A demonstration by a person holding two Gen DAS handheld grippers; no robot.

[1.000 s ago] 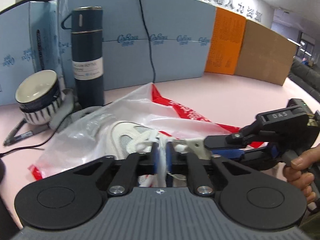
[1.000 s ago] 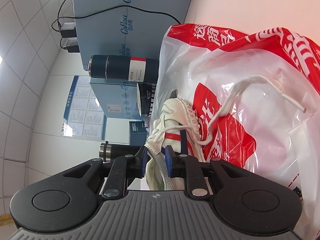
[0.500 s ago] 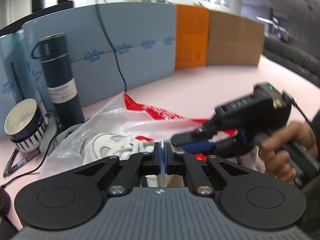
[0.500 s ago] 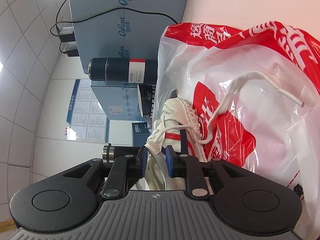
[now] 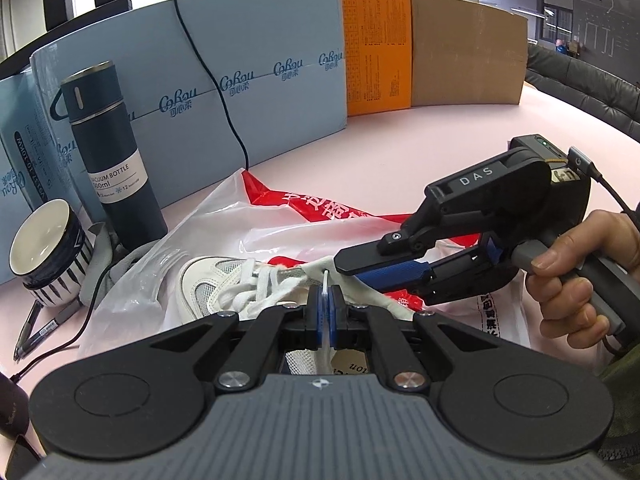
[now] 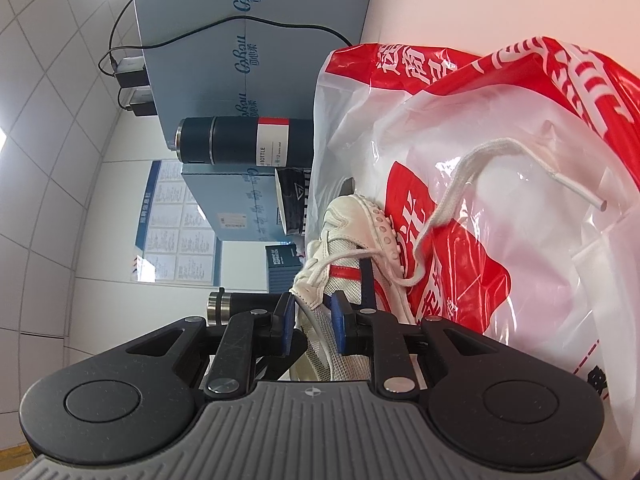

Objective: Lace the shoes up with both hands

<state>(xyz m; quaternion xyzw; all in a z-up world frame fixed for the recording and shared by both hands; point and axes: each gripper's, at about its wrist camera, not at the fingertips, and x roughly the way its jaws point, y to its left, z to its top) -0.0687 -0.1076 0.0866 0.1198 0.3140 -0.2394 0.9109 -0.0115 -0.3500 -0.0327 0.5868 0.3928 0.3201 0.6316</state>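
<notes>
White mesh sneaker [image 5: 224,280] lies on a red-and-white plastic bag [image 5: 280,216], just ahead of both tools. Left of the left gripper [image 5: 325,306], well apart: striped cup [image 5: 44,252], dark vacuum bottle [image 5: 108,152], a pen [image 5: 34,332] near the base.

Left gripper: blue pads pressed together on a thin white lace end [image 5: 326,280], whose stiff tip stands up just above the jaws. Clenched, lace pinched.

Right of it, the right gripper [image 5: 384,268] comes in from the side, held by a hand [image 5: 576,276]. In its own view the right gripper [image 6: 314,314] has its jaws partly closed on the shoe's collar or tongue edge [image 6: 308,300], pinning the upper.

Farther right in that view, the other lace end [image 6: 516,168] lies loose across the bag, free of both tools.

Step in hand, as judged: shoe braced by the right tool, lace tip held by the left, ready for threading through an eyelet. Which eyelet comes next cannot be told; the eyelet row is partly hidden.

Next move likely calls for aiming the tip squarely at the hole and keeping the brace firm, since the bag beneath looks slippery.
</notes>
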